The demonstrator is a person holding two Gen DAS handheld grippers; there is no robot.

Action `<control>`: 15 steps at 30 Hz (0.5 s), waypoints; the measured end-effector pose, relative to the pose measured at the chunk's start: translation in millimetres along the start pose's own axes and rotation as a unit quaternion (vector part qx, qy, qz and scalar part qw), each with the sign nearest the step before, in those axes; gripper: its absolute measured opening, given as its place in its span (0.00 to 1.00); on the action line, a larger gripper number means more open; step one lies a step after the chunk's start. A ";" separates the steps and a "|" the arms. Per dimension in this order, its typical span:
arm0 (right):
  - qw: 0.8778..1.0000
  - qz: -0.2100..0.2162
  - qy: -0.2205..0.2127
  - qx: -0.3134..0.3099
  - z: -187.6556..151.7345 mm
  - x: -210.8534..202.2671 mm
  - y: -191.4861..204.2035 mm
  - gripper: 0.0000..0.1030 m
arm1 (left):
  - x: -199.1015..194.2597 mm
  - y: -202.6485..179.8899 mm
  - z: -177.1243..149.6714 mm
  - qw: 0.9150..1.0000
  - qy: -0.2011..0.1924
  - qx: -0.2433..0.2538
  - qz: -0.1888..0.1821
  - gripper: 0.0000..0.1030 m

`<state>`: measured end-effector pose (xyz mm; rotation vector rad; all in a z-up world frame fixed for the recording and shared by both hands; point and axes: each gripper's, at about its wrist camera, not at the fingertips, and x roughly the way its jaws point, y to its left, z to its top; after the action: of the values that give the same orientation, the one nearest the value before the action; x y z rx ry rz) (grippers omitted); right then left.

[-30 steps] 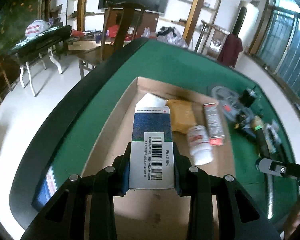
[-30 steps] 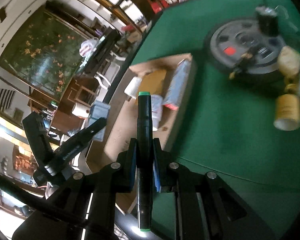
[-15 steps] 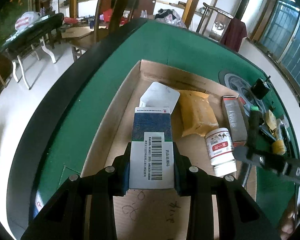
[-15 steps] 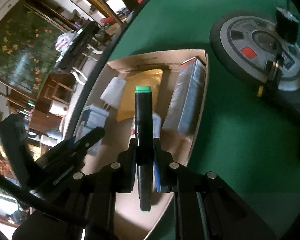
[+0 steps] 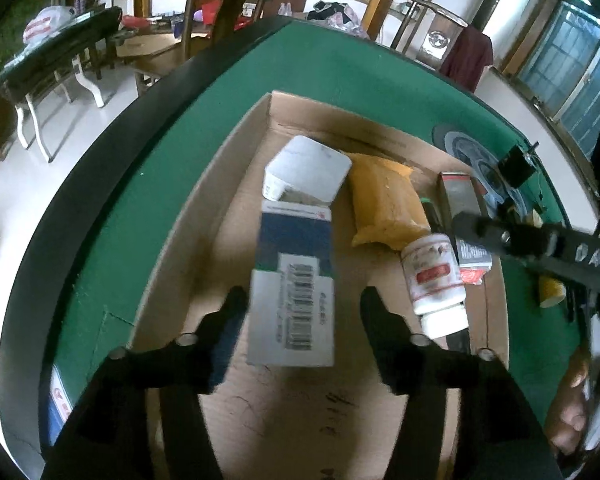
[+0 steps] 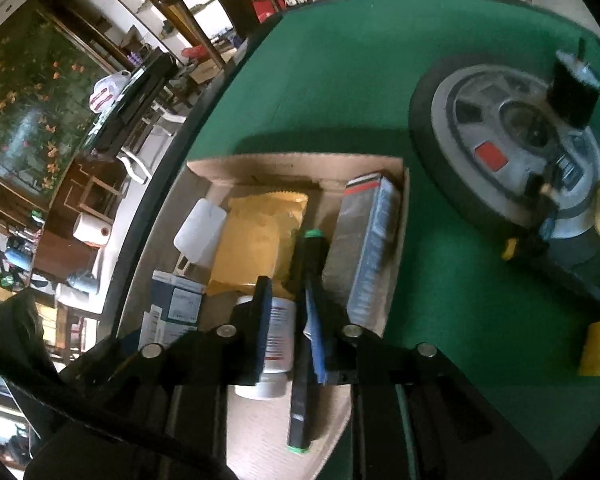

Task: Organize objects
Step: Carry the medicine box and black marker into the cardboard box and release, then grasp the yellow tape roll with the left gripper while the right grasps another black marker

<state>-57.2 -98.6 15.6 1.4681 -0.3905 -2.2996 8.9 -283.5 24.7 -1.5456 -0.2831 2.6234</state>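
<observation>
Left tool [image 5: 302, 300], jaws opening, straddles the blue-and-white barcoded carton [image 5: 294, 280] inside the shallow cardboard box [image 5: 204, 208]; right tool [image 6: 286, 300], opening, flanks the black green-capped marker [image 6: 306, 320]. Beyond: white pill bottle [image 5: 434, 276], yellow pouch [image 5: 384, 204], green tabletop [image 5: 340, 72].

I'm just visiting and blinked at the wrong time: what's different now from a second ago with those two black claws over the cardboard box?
Both claws came down over the cardboard box. The left gripper is opening and has let go of the blue-and-white carton. The right gripper is opening too, and the black marker sits loose against one finger. The white bottle, yellow packet and grey box stayed put.
</observation>
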 end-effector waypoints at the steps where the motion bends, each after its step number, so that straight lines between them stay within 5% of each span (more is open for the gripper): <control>1: 1.000 -0.001 -0.010 -0.003 -1.9 -7.3 -1.1 0.25 | 0.3 -4.7 -2.6 1.000 -0.001 0.007 0.008 0.65; 5: 0.999 -0.003 -0.036 -0.013 -11.2 -32.0 -9.8 0.29 | 0.9 -21.2 -16.0 0.998 -0.008 0.035 0.056 0.73; 8: 0.999 -0.009 -0.049 -0.020 -22.3 -51.5 -21.6 0.29 | -2.4 -27.0 -26.4 0.998 -0.006 0.035 0.052 0.82; 15: 0.997 -0.025 -0.068 -0.006 -40.3 -90.1 -55.1 0.29 | -18.7 -10.7 -29.2 0.999 -0.027 -0.009 -0.019 0.82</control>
<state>4.4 -9.5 47.6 1.3327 -0.3810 -2.4457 43.2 -272.6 29.1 -1.4628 -0.3380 2.6440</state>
